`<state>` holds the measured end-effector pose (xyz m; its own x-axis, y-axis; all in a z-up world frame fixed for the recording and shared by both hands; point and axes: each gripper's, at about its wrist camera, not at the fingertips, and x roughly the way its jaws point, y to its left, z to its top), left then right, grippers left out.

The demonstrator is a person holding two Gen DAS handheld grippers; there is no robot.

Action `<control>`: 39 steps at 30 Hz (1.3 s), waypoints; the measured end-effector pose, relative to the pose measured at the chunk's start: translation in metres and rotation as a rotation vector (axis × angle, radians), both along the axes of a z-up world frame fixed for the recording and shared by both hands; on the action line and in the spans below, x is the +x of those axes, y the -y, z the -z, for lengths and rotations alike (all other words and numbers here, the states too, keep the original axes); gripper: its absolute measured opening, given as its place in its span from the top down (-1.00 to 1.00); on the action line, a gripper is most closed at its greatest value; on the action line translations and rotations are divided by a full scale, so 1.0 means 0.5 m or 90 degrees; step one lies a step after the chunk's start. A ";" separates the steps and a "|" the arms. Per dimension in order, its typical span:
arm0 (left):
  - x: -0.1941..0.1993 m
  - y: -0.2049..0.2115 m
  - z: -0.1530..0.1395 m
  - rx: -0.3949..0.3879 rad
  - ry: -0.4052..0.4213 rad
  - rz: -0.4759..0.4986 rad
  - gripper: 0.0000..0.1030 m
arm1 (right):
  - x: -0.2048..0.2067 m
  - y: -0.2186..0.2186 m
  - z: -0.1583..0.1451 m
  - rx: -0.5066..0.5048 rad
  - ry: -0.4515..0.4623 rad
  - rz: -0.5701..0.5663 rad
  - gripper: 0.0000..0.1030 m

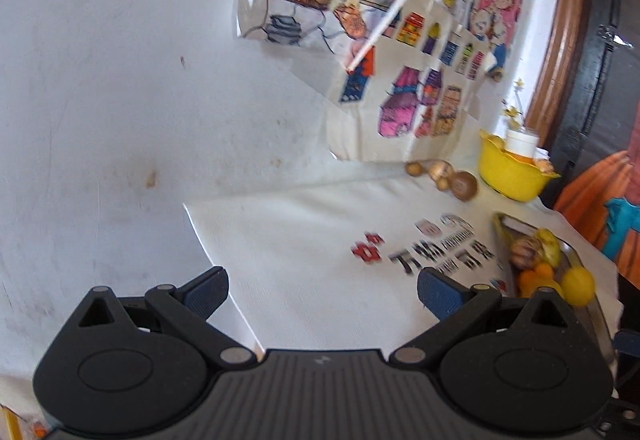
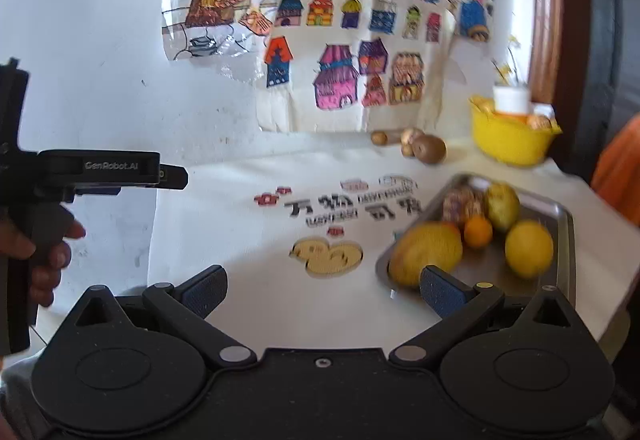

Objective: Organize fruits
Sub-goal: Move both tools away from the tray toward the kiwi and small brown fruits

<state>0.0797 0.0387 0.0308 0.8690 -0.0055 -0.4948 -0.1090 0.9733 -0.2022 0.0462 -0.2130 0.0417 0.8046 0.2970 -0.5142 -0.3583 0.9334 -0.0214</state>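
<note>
A metal tray [image 2: 565,218] at the table's right holds a mango [image 2: 426,254], a small orange [image 2: 478,232], a lemon [image 2: 529,248], a green-yellow fruit [image 2: 502,206] and a blurred brownish fruit [image 2: 462,202]. My right gripper [image 2: 322,292] is open and empty, its right finger just in front of the mango. A kiwi [image 2: 430,148] and small brown items lie loose by the wall. My left gripper [image 1: 322,292] is open and empty over the cloth's left part, with the tray [image 1: 570,248] far to its right. A hand holds that left gripper [image 2: 176,178] at the left.
A yellow bowl [image 2: 508,140] with a white cup and other items stands at the back right. Coloured drawings [image 2: 340,40] hang on the white wall behind. The white cloth [image 2: 248,224] has printed marks and a yellow duck figure [image 2: 326,256]. The table edge runs along the left.
</note>
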 end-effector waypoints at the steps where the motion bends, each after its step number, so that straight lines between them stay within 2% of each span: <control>1: 0.014 -0.003 -0.004 0.006 0.000 -0.001 -0.99 | 0.012 0.000 -0.007 -0.009 0.007 -0.006 -0.99; 6: 0.080 -0.006 -0.012 0.027 0.004 0.002 -0.99 | 0.071 0.014 -0.035 -0.042 0.043 -0.023 -0.99; 13: 0.184 0.021 -0.006 0.028 0.002 0.037 -0.99 | 0.173 0.049 -0.050 -0.085 0.073 -0.027 -0.99; 18: 0.252 0.052 0.000 0.047 0.005 0.077 -0.99 | 0.245 0.073 -0.042 -0.122 0.068 -0.028 -0.99; 21: 0.288 0.073 0.000 0.081 0.015 0.114 -0.99 | 0.288 0.084 -0.038 -0.143 0.061 -0.036 -0.99; 24: 0.322 0.095 -0.003 0.132 0.035 0.170 -0.99 | 0.333 0.102 -0.039 -0.156 0.054 -0.046 -0.99; 28: 0.358 0.132 -0.011 0.236 0.092 0.250 -0.99 | 0.405 0.137 -0.052 -0.137 0.018 -0.056 -0.99; 32: 0.392 0.176 -0.005 0.342 0.125 0.321 -0.99 | 0.483 0.156 -0.062 -0.131 -0.019 -0.085 -0.99; 36: 0.418 0.214 0.010 0.406 0.142 0.380 -0.99 | 0.564 0.155 -0.056 -0.144 -0.048 -0.099 -0.99; 39: 0.440 0.235 0.030 0.444 0.145 0.421 -0.99 | 0.625 0.158 -0.049 -0.106 -0.083 -0.081 -0.99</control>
<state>0.2996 -0.0786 0.0160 0.8709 -0.2948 -0.3933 0.4700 0.7335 0.4909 0.3587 -0.2918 0.0664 0.6901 0.2947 -0.6610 -0.4827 0.8680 -0.1169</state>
